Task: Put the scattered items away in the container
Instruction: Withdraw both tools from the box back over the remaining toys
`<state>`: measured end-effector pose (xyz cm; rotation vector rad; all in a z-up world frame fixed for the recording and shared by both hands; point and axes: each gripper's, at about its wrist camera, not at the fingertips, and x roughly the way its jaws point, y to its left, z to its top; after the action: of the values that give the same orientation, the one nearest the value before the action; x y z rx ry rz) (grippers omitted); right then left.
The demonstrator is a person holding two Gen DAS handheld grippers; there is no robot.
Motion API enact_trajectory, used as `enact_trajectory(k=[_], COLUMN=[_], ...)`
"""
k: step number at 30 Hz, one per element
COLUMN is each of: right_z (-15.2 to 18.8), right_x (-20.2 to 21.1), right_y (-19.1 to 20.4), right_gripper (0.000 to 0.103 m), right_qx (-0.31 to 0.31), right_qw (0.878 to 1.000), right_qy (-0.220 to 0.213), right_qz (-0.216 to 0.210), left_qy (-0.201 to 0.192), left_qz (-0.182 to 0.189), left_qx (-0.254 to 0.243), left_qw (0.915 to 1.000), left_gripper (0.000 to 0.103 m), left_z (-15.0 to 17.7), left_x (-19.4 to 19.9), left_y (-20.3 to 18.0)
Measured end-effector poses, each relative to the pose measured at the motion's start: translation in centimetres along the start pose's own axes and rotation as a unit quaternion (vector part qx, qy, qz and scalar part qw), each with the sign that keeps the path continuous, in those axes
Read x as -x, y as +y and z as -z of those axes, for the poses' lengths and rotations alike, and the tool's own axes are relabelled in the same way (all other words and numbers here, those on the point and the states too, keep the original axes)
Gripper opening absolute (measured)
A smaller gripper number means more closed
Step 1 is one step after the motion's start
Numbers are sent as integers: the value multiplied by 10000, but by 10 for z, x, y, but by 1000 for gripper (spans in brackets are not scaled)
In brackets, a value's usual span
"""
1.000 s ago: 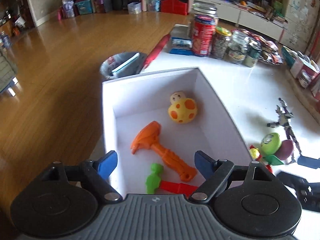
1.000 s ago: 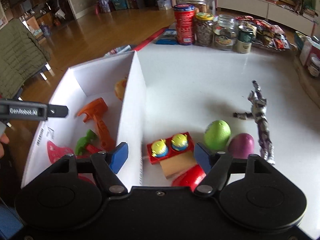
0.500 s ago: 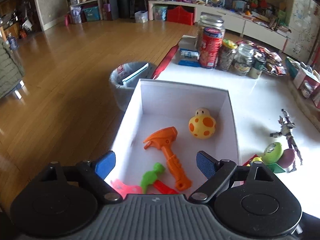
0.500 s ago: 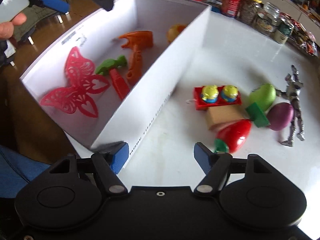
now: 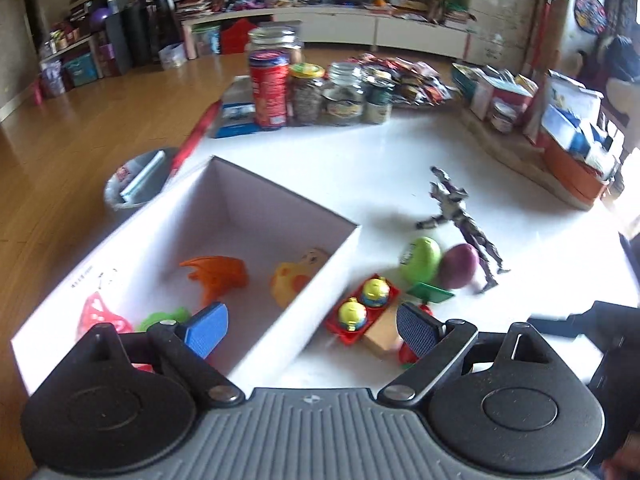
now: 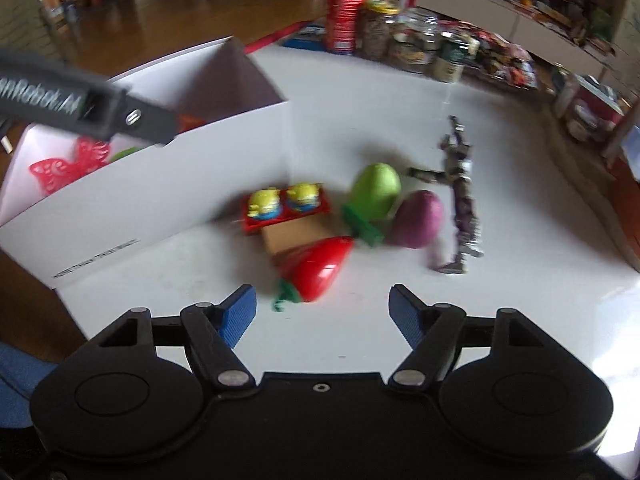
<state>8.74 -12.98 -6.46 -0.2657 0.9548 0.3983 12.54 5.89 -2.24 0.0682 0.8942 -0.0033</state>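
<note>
Both grippers are released and carry nothing. The right gripper (image 6: pixel 322 312) hangs low over the tabletop (image 6: pixel 520 280) with the red pepper (image 6: pixel 316 268) just ahead of its fingers, so the pepper looks like the next pick. To do it well, I would centre the gap on the pepper's fat middle, across its short width, and keep clear of the wooden block (image 6: pixel 294 234) touching it, then lift high enough to pass the box (image 6: pixel 168 200) wall.

The left gripper (image 5: pixel 310 326) straddles the near box wall, one finger over the inside, one over the loose pile.

The remaining loose items sit together just beside the box: the red tray (image 6: pixel 286 208) with two yellow figures, a green egg (image 6: pixel 376 188), a purple egg (image 6: pixel 418 220), a green piece (image 6: pixel 362 228) and a grey figure (image 6: pixel 460 192).

The left view looks down into the box and shows an orange toy (image 5: pixel 218 276), a yellow toy (image 5: pixel 294 280), a green toy (image 5: pixel 164 316) and a red butterfly (image 5: pixel 98 312). The right view hides most of these behind the wall, but alone shows the whole pepper and the left gripper's body crossing above the box.
</note>
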Motion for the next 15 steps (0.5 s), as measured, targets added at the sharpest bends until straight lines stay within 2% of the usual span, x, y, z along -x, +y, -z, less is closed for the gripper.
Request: enact_trajectory(k=[4, 7, 11, 15], right_z=[-8, -15, -27, -33], right_x=[-6, -13, -24, -36], right_y=[-54, -80, -89, -90], right_gripper=[71, 71, 71, 71], right_qx=[-548, -754, -812, -762], right_qw=[9981, 9962, 9960, 9963], right_qy=[-77, -118, -176, -198], right_qz=[285, 416, 320, 356], left_qy=[170, 266, 411, 671], left_qz=[169, 216, 189, -149], left_qx=[-200, -375, -453, -533], left_qw=[9995, 9987, 9980, 9962], left_gripper=[92, 92, 92, 92], left_z=[-2, -4, -3, 7], left_x=[-19, -33, -45, -70], left_y=[-33, -50, -55, -44])
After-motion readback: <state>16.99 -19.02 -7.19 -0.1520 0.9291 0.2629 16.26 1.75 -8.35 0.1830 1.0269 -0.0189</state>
